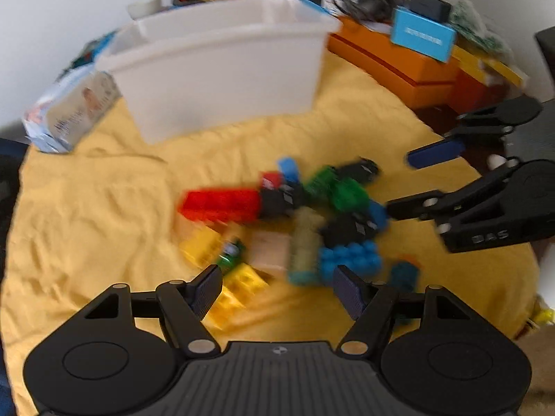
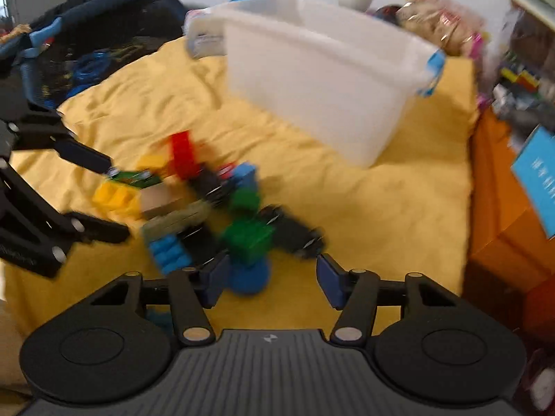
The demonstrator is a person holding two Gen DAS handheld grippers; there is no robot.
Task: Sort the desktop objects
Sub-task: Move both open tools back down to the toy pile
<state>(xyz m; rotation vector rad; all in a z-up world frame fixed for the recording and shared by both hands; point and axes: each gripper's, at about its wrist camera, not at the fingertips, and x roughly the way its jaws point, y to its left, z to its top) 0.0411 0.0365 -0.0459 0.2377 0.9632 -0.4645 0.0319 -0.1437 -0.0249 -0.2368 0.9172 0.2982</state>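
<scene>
A pile of toy bricks lies on a yellow cloth (image 1: 104, 208): a long red brick (image 1: 222, 204), yellow bricks (image 1: 239, 282), green bricks (image 1: 341, 189), a blue studded brick (image 1: 350, 260) and black pieces (image 1: 277, 199). A white plastic bin (image 1: 222, 66) stands behind the pile and also shows in the right wrist view (image 2: 326, 79). My left gripper (image 1: 279, 289) is open and empty just before the pile. My right gripper (image 2: 272, 279) is open and empty, over a blue piece (image 2: 249, 275) under the green bricks (image 2: 248, 235). Both views are blurred.
An orange box (image 1: 399, 66) with a blue card (image 1: 423, 34) stands at the right. A wipes pack (image 1: 69, 111) lies left of the bin. A dark bag (image 2: 93, 41) sits at the cloth's far left. Clutter lines the back.
</scene>
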